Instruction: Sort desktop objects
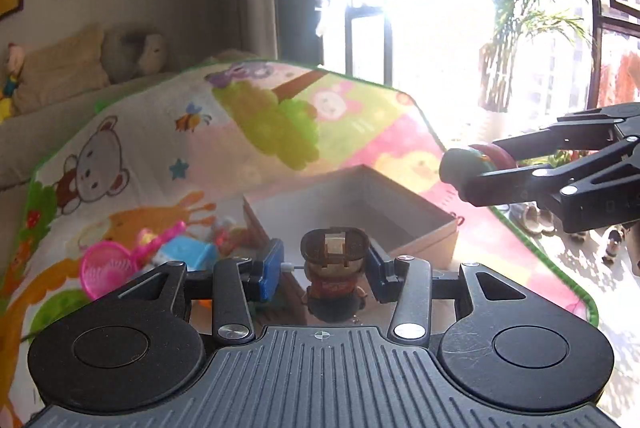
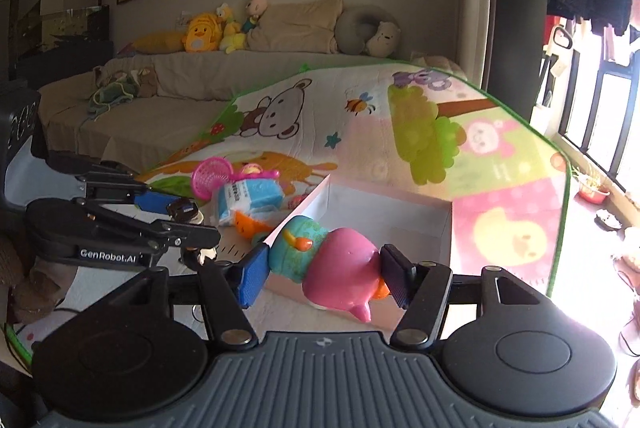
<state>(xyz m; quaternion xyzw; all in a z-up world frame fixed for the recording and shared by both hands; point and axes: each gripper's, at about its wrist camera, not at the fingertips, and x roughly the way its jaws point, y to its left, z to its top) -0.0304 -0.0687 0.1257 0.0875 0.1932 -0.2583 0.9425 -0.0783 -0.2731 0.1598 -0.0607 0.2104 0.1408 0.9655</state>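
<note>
The left gripper (image 1: 326, 268) is closed on a small brown figurine (image 1: 334, 272): both blue pads press its sides, and the figurine stands upright between them, its head level with the pad tops. In the left wrist view the figurine sits in front of the near wall of an open cardboard box (image 1: 424, 240), which rests on a cartoon-print mat (image 1: 360, 116) covering the desk. The right gripper (image 2: 324, 270) is clamped on a pink and teal toy (image 2: 332, 268): the left pad bears on the teal part, the right pad on the pink part, and the toy lies tilted across the gap. In the right wrist view this toy hangs over the near left corner of the box (image 2: 384, 212), clear of the mat. Its interior shows bare white walls and floor. To the left of the box, a cluster of toys lies on the mat: a pink round strainer (image 2: 208, 174), a blue packet (image 2: 248, 200) just beside it, and an orange piece (image 2: 250, 222) near the box corner. Both grippers are held close together, the left one appearing at the left edge of the right wrist view.
</note>
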